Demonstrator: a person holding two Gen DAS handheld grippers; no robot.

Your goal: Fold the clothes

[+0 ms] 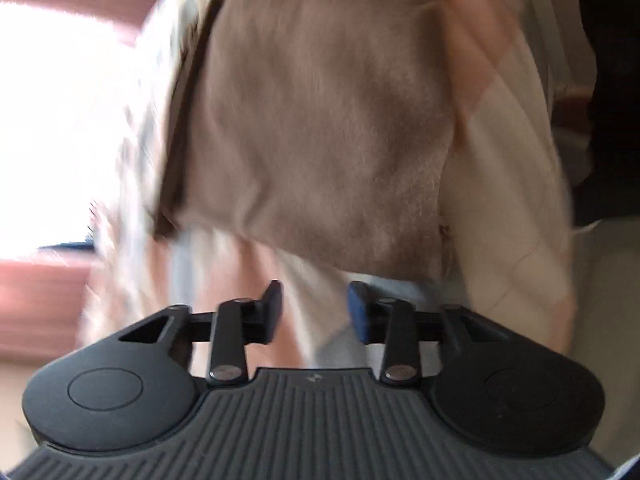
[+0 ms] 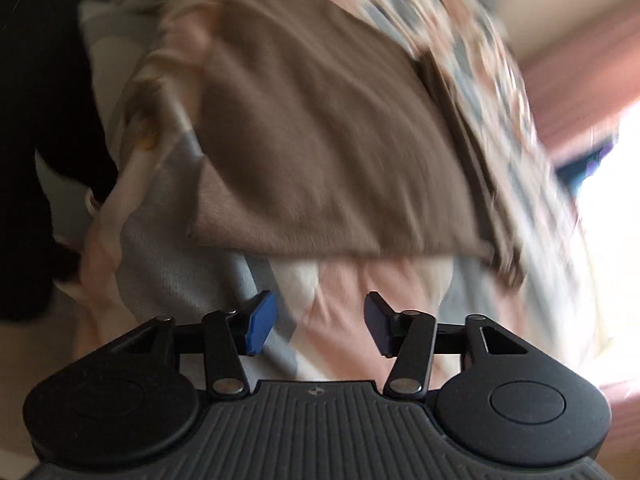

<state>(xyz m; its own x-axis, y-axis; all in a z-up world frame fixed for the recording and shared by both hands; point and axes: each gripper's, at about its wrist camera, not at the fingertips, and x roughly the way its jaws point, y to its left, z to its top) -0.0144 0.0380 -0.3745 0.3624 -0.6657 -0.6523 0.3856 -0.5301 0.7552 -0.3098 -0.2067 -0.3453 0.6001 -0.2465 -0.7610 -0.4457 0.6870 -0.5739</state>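
Lying folded, seemingly, brown garment [image 1: 312,128] beyond both parted grippers [image 1: 314,312] [image 2: 318,322]

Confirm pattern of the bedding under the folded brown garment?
Pink, white and grey-blue patchwork bedding; clearest in right wrist view.

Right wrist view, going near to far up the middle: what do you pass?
Right gripper, jaws open and empty → pink, white and grey patterned bedcover → folded brown garment lying on it → more bedcover beyond, blurred.
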